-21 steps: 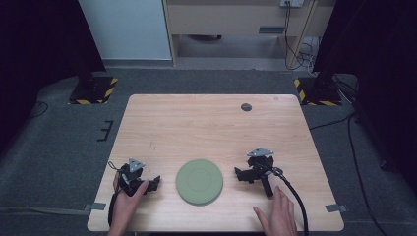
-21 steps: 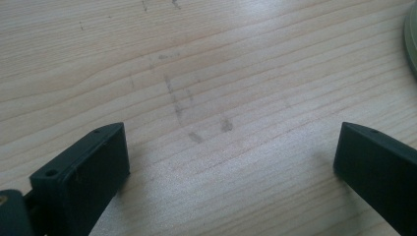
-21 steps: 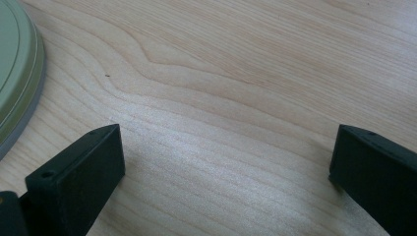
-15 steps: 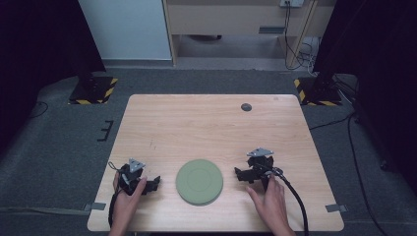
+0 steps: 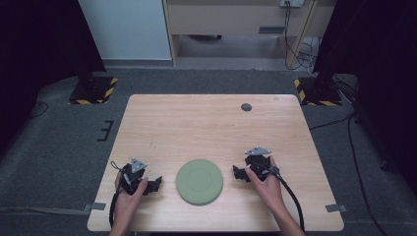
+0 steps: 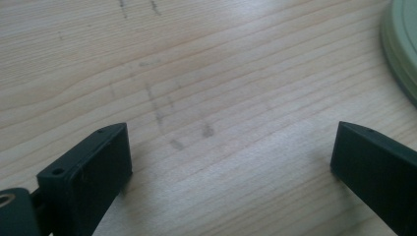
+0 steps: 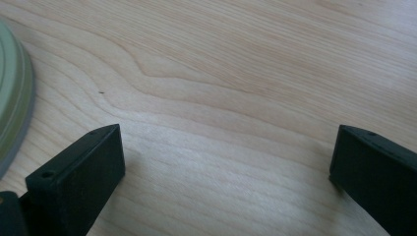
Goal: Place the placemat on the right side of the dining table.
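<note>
Green plate (image 5: 199, 181) lay flat near the front edge of the wooden table (image 5: 196, 123) in the high view, between my left tool (image 5: 153, 185) and right tool (image 5: 238, 173), both resting on the wood, a hand on each. Left gripper view: jaws stood wide apart over bare wood, plate rim (image 6: 401, 49) at upper right. Right gripper view: jaws likewise spread, nothing between them, plate rim (image 7: 12, 108) at left.
</note>
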Demonstrator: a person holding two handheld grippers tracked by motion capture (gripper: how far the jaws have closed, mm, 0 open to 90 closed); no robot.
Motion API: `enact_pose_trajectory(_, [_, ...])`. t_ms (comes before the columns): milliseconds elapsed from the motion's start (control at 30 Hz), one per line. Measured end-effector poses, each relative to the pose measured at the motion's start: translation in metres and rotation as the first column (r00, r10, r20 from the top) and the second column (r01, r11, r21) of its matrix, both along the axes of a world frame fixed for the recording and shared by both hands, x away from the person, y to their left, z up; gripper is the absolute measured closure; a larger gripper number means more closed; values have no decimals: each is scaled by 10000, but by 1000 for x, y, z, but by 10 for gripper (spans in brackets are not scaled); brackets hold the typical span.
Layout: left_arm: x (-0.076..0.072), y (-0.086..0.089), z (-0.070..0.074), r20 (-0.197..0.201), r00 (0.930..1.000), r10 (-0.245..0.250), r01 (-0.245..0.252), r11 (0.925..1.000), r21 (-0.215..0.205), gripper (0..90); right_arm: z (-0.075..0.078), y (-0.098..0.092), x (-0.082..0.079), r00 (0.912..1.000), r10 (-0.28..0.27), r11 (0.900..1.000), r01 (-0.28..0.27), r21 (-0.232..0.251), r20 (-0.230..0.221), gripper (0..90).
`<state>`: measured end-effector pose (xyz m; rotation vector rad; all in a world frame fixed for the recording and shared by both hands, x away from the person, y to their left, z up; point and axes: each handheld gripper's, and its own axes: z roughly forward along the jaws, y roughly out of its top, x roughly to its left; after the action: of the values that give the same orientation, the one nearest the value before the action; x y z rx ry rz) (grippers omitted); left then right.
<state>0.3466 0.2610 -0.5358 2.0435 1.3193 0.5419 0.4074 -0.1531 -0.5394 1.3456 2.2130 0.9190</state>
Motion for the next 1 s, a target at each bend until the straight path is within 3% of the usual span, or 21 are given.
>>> enact_pose_trajectory(67, [-2,-2,1,53,9999,-144,145,9998,-155,25,0,2,-3,9999,104,9999,-104,-44,11,7])
enact_pose_trajectory(100, [-3,-3,2,117,9997,-215,217,9995,-226,25,2,3,-5,9983,563,9984,-564,-95,-134,20])
enact_pose_trajectory(133, [-3,-3,3,182,9995,-243,248,9993,-293,25,2,3,-5,9983,563,9984,-564,-95,-134,20])
enact_pose_trajectory(167, [-6,-5,6,365,9987,-341,355,9987,-373,25,4,4,-8,9975,706,9974,-707,-112,-81,55])
enact_pose_trajectory(300, [-12,-8,10,584,9965,-599,629,9967,-511,25,14,8,-18,9944,1043,9944,-1045,123,183,46])
enact_pose_trajectory(400, [-16,-13,11,568,9945,-879,913,9939,-621,23,22,16,-35,9859,1604,9870,-1606,11,483,54])
enact_pose_trajectory(567, [-16,-25,9,363,9902,-1348,1369,9886,-632,25,23,21,-46,9810,1896,9818,-1899,48,408,60])
enact_pose_trajectory(700, [-16,-29,7,285,9882,-1503,1518,9864,-626,25,24,25,-50,9761,2095,9777,-2098,0,577,69])
enact_pose_trajectory(1000, [-15,-35,5,157,9866,-1625,1632,9850,-553,25,18,31,-52,9722,2305,9730,-2297,-243,409,69])
